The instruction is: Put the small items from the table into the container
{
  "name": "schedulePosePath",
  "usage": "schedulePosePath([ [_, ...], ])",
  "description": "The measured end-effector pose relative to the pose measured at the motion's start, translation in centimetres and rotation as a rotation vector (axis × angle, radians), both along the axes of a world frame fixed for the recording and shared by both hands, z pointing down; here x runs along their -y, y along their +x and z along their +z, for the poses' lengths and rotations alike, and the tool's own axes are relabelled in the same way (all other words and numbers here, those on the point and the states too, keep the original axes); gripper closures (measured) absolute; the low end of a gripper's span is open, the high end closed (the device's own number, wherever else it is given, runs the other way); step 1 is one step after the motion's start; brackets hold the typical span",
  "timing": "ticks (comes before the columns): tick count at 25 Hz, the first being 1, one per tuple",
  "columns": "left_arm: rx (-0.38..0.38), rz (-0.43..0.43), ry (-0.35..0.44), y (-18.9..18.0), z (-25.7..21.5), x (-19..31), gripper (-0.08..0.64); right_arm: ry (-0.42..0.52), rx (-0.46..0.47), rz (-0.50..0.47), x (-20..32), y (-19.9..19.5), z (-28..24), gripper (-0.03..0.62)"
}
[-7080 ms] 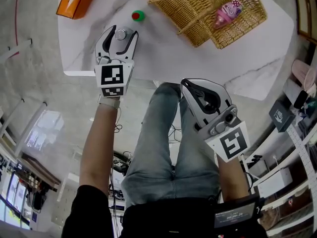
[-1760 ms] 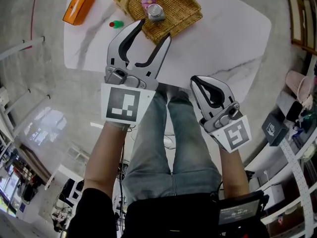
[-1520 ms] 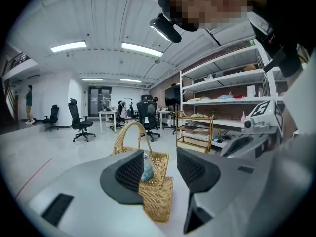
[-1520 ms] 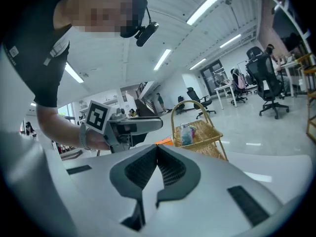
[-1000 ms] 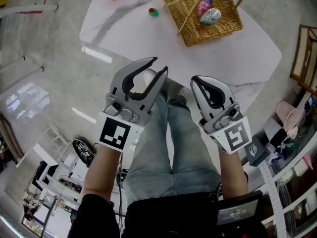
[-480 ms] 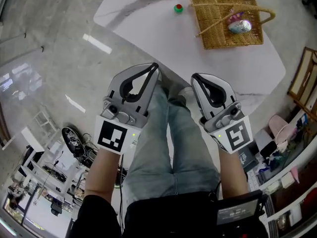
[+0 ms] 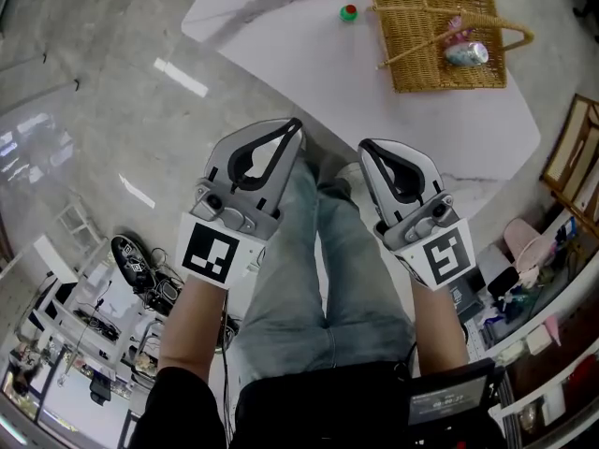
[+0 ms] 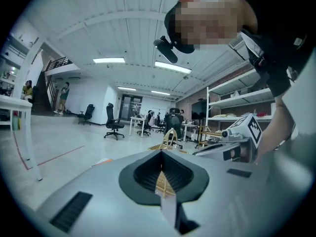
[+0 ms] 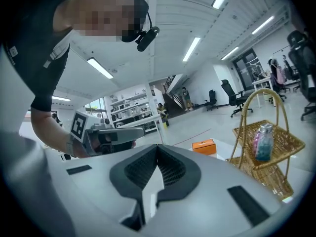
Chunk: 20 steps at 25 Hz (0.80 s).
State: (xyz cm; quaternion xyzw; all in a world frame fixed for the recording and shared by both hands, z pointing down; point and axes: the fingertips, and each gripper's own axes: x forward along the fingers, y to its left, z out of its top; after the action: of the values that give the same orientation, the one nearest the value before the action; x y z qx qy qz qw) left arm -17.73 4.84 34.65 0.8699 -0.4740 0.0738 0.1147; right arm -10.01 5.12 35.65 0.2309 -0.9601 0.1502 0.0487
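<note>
The wicker basket [image 7: 423, 36] stands on the white marble table [image 7: 299, 54] at the top of the head view. In it lie a silver can [image 7: 465, 54] and a pink bottle [image 7: 457, 28]. A small green and red item [image 7: 348, 11] sits on the table left of the basket. My left gripper [image 7: 297, 124] and right gripper [image 7: 363, 146] are held side by side above the person's knees, short of the table's near edge, both shut and empty. The right gripper view shows the basket [image 9: 276, 147] with the bottle [image 9: 261, 141] and the left gripper [image 9: 106, 135].
An orange box [image 9: 203, 146] lies on the table beyond the basket. The person's jeans-clad legs [image 7: 318, 279] are below the grippers. Shelving [image 7: 552, 344] stands at the right, and cables and gear [image 7: 131, 260] lie on the glossy floor at the left.
My left gripper's jaws have closed from partly open to shut. Both grippers have drawn back from the table, and the table with the basket has shifted up and right in the head view.
</note>
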Motion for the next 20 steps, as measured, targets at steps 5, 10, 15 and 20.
schedulePosePath([
  [5, -0.002, -0.005, -0.011, -0.4, 0.2, 0.2, 0.555, -0.007, -0.002, 0.003, 0.0, -0.2, 0.0, 0.583],
  [10, -0.004, -0.013, -0.026, -0.6, 0.7, 0.6, 0.555, -0.024, -0.005, 0.015, -0.1, -0.2, 0.2, 0.583],
  [15, 0.009, 0.004, -0.055, -0.5, 1.7, 1.3, 0.555, -0.033, -0.022, 0.027, 0.0, 0.2, 0.6, 0.583],
  [20, 0.04, 0.035, -0.087, -0.5, 3.3, 3.3, 0.554, -0.075, -0.019, 0.08, 0.5, 0.5, 0.9, 0.583],
])
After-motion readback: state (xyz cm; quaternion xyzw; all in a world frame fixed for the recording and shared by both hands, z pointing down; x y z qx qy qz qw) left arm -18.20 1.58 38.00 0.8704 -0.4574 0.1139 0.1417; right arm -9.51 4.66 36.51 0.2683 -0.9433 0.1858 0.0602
